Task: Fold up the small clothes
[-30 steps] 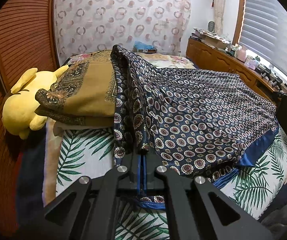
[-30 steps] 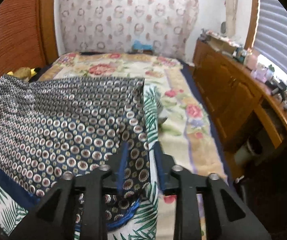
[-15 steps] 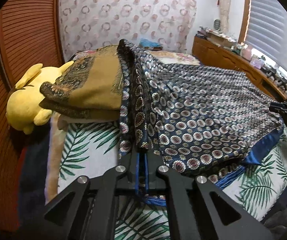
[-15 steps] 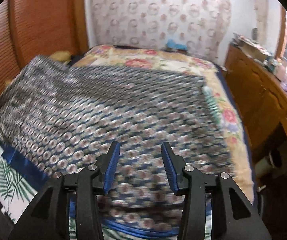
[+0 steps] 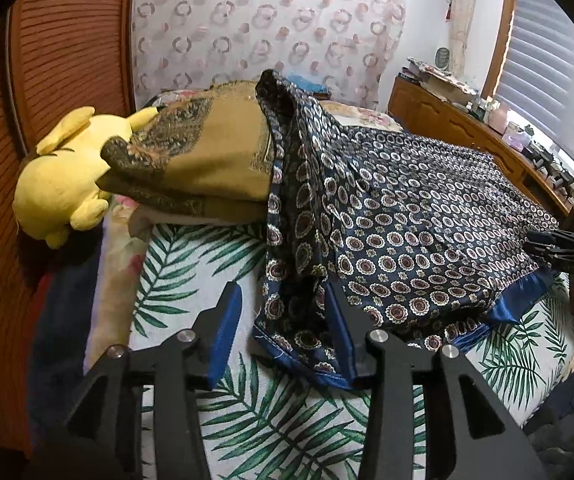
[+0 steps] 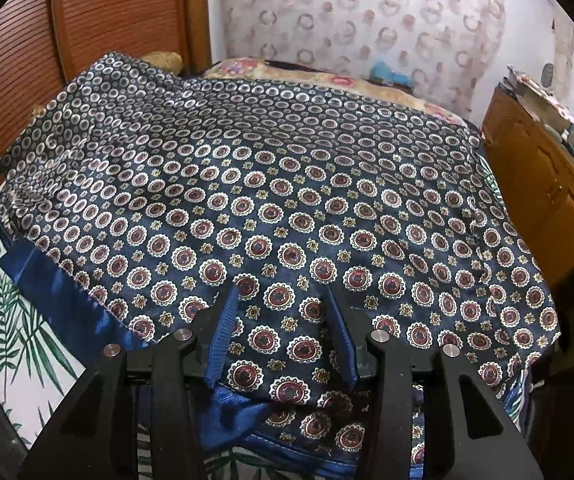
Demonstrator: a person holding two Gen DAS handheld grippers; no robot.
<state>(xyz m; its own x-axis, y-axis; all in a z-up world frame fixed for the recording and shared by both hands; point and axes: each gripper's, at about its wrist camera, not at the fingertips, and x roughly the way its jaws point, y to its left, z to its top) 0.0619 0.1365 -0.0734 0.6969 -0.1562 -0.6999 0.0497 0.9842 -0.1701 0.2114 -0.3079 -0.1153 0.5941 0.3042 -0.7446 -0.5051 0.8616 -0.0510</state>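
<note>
A navy satin garment with a red-and-white medallion print and a plain blue hem (image 5: 407, 216) lies spread over the bed; it fills the right wrist view (image 6: 279, 208). My left gripper (image 5: 283, 312) is open, its jaws either side of the garment's bunched near corner, not holding it. My right gripper (image 6: 283, 320) is open just above the garment's near edge, with the cloth lying loose between and under the jaws. The right gripper also shows at the right edge of the left wrist view (image 5: 559, 244).
The bed has a palm-leaf sheet (image 5: 191, 272). A folded ochre cloth (image 5: 207, 160) and a yellow plush toy (image 5: 67, 176) lie at the left by the wooden wall. A wooden dresser (image 6: 543, 184) with clutter runs along the right side.
My left gripper has opened and let go of the garment's corner, which now lies on the sheet. My right gripper, open since half a second ago, has moved in over the spread cloth.
</note>
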